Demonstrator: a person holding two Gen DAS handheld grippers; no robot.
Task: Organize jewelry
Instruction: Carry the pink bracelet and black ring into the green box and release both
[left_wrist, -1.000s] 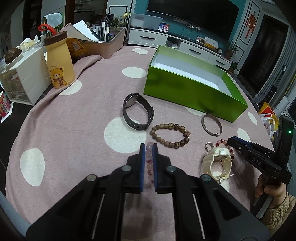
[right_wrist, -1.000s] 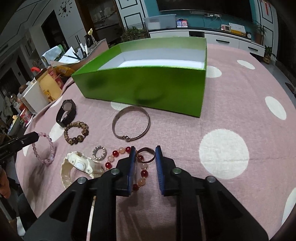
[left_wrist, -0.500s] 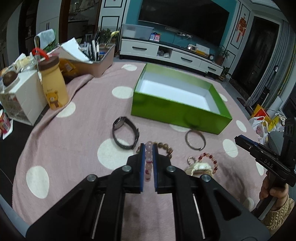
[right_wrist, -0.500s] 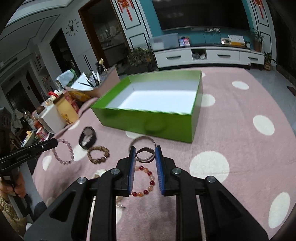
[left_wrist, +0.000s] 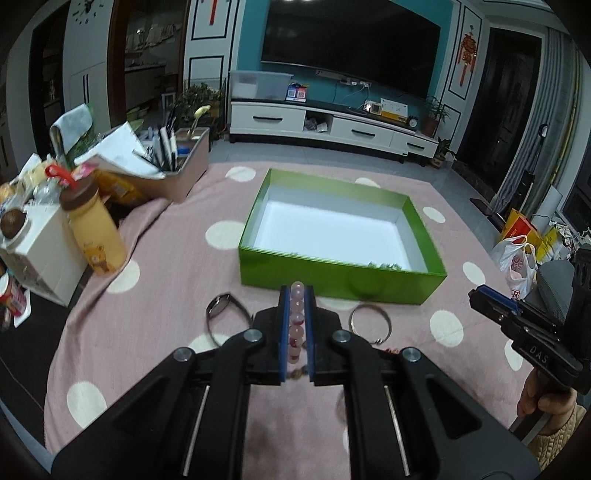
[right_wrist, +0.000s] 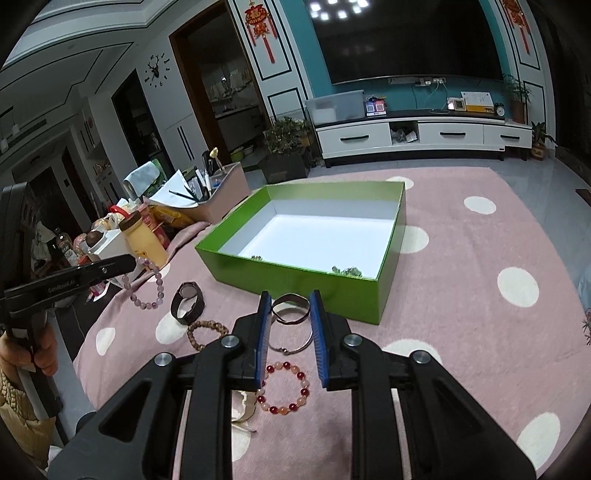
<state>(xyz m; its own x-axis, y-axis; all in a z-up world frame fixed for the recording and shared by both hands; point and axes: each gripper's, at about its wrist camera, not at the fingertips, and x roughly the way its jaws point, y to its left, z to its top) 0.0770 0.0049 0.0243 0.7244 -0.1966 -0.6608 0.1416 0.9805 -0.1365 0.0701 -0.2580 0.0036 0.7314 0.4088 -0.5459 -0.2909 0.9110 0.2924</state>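
Now the left gripper (left_wrist: 296, 295) has its blue fingers (left_wrist: 283, 325) pressed narrow on a pale pink bead bracelet (left_wrist: 296, 325), the beads stacked in a line between the pads and lifted off the pink polka-dot tablecloth (left_wrist: 177, 266); from the right wrist view that same bracelet dangles as a loop from the fingertips, hanging just in front of the yellow bear bottle (right_wrist: 146, 242). Ahead of those fingers sits the open green box (left_wrist: 343, 273), its white floor bare. Left of the fingers lies a dark wristwatch (left_wrist: 221, 310), right of them a thin silver bangle (left_wrist: 369, 321). Over on the other side, the right gripper (right_wrist: 290, 306) pinches a dark metal ring-shaped bangle (right_wrist: 290, 309) between its blue pads, squeezed slightly out of round and held above the cloth, just short of the box's near wall. Below and between those fingers, the silver bangle rests on the cloth, and nearer still a red and peach bead bracelet (right_wrist: 283, 386). Left of the fingers lie a brown wooden bead bracelet (right_wrist: 205, 332) and the watch, while a cream watch (right_wrist: 242, 406) peeks out beside the left finger's base.
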